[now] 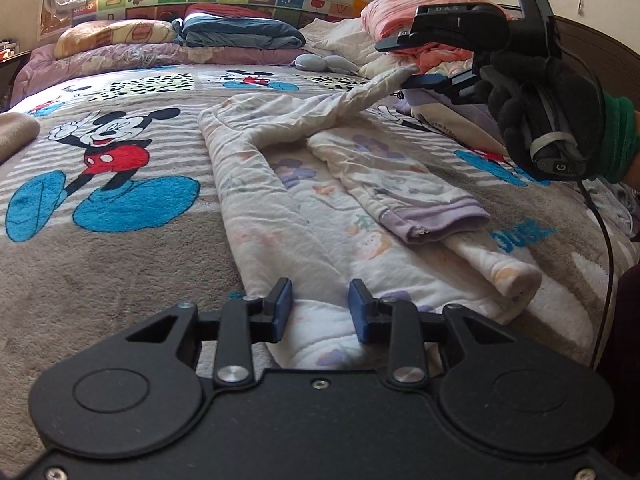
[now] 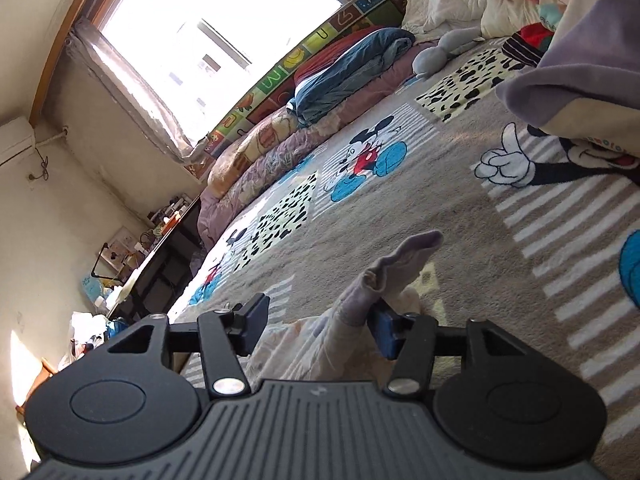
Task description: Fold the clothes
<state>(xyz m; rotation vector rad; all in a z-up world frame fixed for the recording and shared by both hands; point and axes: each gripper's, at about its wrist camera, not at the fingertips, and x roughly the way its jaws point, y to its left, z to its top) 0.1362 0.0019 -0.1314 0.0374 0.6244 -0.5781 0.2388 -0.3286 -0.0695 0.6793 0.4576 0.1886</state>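
A child's white printed top [image 1: 304, 184] with lilac cuffs lies spread on the bed, on a grey Mickey Mouse blanket [image 1: 100, 152]. One sleeve is folded across the body, its lilac cuff [image 1: 436, 220] resting on the fabric near the right side. The other sleeve [image 1: 360, 96] is lifted off the blanket and stretched toward the headboard end, rising in a taut twist to the right tool [image 1: 408, 74].

From the left wrist view, the right tool, carried by a black-gloved hand [image 1: 536, 120], has the sleeve's end pinched between its fingers. The right wrist view is less plain: the lilac cuff end [image 2: 404, 264] stands up against the blue pad of one finger [image 2: 384, 328], while the other finger [image 2: 252, 320] sits well away from it, so the jaws look wide there and I cannot say firmly whether the cloth is clamped or only draped.

The left tool [image 1: 320, 308] hovers low at the near hem of the top, its two blue-padded fingers set moderately apart with white fabric showing between them; nothing is gripped.

Beyond the top, folded blue bedding [image 1: 240, 32] lies on rolled quilts under the window, a grey soft toy [image 1: 328, 64] sits nearby, and a heap of other clothes [image 1: 440, 60] is piled behind the right tool.
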